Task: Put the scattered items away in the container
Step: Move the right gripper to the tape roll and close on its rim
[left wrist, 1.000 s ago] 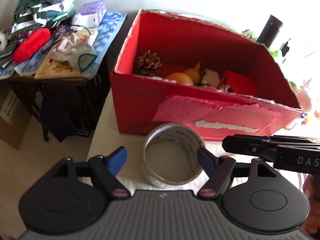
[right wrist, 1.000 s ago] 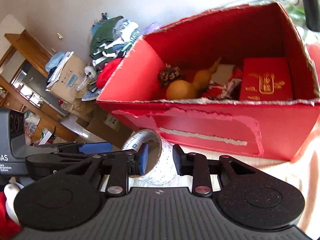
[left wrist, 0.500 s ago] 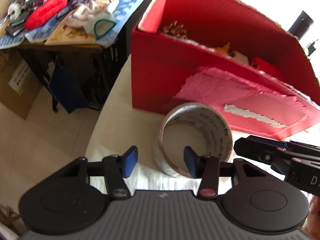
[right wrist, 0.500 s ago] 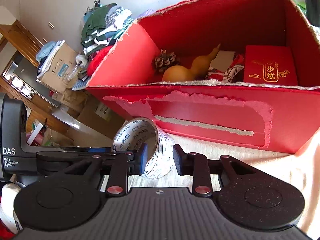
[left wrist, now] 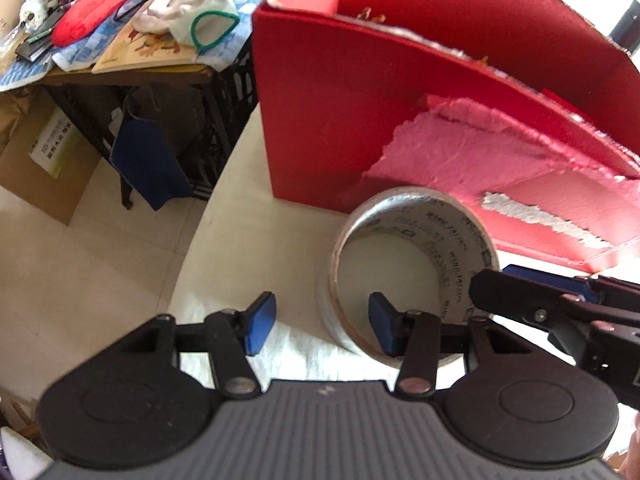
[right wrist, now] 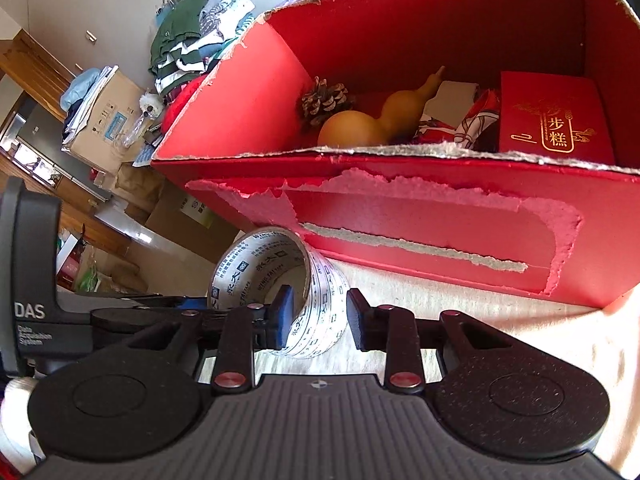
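Both tongs are converging on a roll of tape [left wrist: 412, 268] standing on the bench [left wrist: 248, 240] just in front of a torn red box [left wrist: 320, 120], the container for this tidy-up. Left tongs [left wrist: 322, 328], having just been closing, are straddling the near wall of the roll: the right blue pad [left wrist: 382, 326] is sitting inside the ring and the left pad [left wrist: 260, 326] is standing outside and clear of it, so the jaws are partly open and gripping nothing yet. Right tongs [right wrist: 318, 318] are bracketing the roll's wall from the other side, one pad [right wrist: 284, 316] inside the hoop and the other just outside; the wall is filling most of the narrow gap, though from this angle it cannot be told for certain whether the pads are actually pressing on it. The roll appears to be tilting in the right wrist view, one edge possibly lifting off the bench. The step in hand is judged to be the pickup of the tape, with a pine cone [right wrist: 324, 100], a gourd [right wrist: 372, 120] and a red packet [right wrist: 556, 120] already lying in the box. The next move is calling for a firm pinch on the ring's wall, a lift above the ragged front rim, and a release over the free space inside, with the two tools keeping clear of each other.
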Demonstrator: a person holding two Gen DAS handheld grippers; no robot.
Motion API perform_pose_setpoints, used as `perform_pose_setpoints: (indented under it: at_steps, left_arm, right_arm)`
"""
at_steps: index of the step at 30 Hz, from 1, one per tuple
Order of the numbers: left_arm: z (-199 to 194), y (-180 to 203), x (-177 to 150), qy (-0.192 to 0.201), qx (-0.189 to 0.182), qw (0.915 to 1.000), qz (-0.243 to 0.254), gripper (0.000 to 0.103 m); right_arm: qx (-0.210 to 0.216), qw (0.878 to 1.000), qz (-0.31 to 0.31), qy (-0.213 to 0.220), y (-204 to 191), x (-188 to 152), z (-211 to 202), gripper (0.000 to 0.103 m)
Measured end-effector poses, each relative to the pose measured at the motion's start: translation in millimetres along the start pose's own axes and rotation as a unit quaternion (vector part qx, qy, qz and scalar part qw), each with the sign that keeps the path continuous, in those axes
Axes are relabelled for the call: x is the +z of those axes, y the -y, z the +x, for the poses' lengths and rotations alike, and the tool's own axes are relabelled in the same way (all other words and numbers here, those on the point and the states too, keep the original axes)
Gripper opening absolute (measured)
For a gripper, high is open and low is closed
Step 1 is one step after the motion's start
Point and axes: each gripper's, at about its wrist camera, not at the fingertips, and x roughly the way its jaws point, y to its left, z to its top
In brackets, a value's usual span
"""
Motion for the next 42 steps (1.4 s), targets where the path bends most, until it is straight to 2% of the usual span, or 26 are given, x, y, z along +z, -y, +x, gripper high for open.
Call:
perform_pose_setpoints:
  at_steps: [9,14,18,21,28,32,38,42]
  left_arm:
    - [-1.3,5.2,2.4,0.001,0.005,0.9999,0.011,0.050]
    - [-1.0,6.4,3.0,0.000,0.002,0.9999,0.011,0.051]
    - [0.6,8.6,1.6,0.003,0.004,0.9998,0.017,0.060]
    - [0.7,11.1,0.3,0.005,0.003,0.9998,0.021,0.063]
    - [1.1,15.0,-0.2,0.007,0.001,0.9996,0.026,0.060]
    - [0.7,18.1,-1.2,0.010,-0.002,0.9994,0.032,0.055]
    - [-0.7,23.7,-6.4,0.021,-0.006,0.9989,0.042,0.055]
    - [-0.9,29.0,-9.8,0.027,-0.002,0.9983,0.052,0.059]
  right_arm:
    - [0.003,1.000,0.004,-0.015,3.1,6.6,7.4,0.030]
    - [0.012,1.000,0.009,-0.021,5.2,8.0,8.8,0.025]
    - [0.014,1.000,0.006,-0.022,4.6,8.0,8.7,0.017]
    - [0.013,1.000,0.010,-0.022,4.9,7.9,8.8,0.016]
    - [0.015,0.999,0.017,-0.023,9.9,7.5,7.5,0.015]
    - [0.014,0.999,0.016,-0.025,11.4,6.7,5.9,0.014]
    - [0.010,0.999,0.018,-0.025,13.8,4.3,3.1,0.014]
    - [0.007,0.999,0.022,-0.026,17.4,2.5,1.2,0.014]
